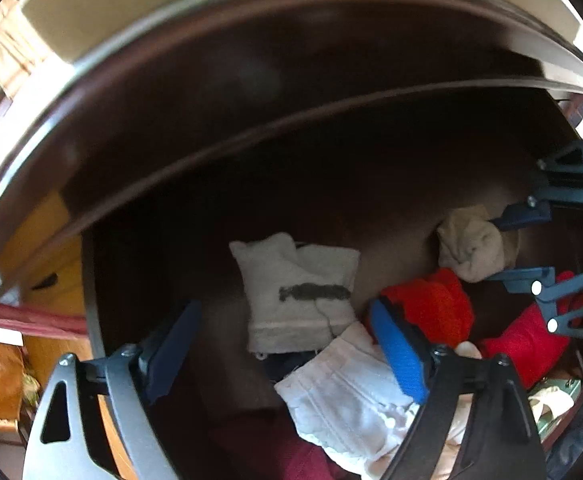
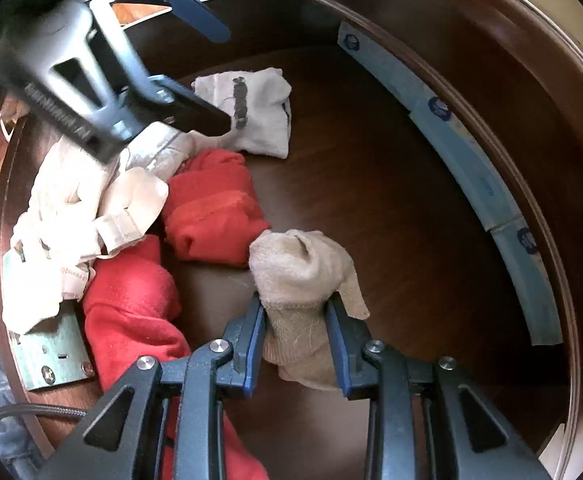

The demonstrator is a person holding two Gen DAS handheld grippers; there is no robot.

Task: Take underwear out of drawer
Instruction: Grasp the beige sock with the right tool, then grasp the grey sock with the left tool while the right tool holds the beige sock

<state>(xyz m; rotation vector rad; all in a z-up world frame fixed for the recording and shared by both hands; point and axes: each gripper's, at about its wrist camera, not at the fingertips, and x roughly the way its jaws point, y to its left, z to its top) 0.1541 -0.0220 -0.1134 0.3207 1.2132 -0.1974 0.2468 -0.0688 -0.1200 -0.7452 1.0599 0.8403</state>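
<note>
The dark wooden drawer [image 2: 391, 200] stands pulled out with several small garments on its floor. My right gripper [image 2: 294, 300] is shut on a beige rolled garment [image 2: 303, 264], squeezing its lower end; it shows at the right edge of the left wrist view too [image 1: 499, 248]. My left gripper [image 1: 281, 310] hangs open above a folded white piece with a grey mark [image 1: 299, 292], with nothing pressed between its fingers. Below its right finger lies crumpled white underwear [image 1: 343, 396]. Two red pieces [image 2: 211, 208] [image 2: 131, 312] lie between the white pile and the beige garment.
A pale blue strip [image 2: 471, 160] runs along the drawer's far wall. A metal bracket [image 2: 51, 352] with screws sits at the drawer's near left corner, and a black cable [image 2: 31, 412] runs below it. The cabinet's front edge [image 1: 251, 120] overhangs the drawer. Bare drawer floor shows right of the clothes.
</note>
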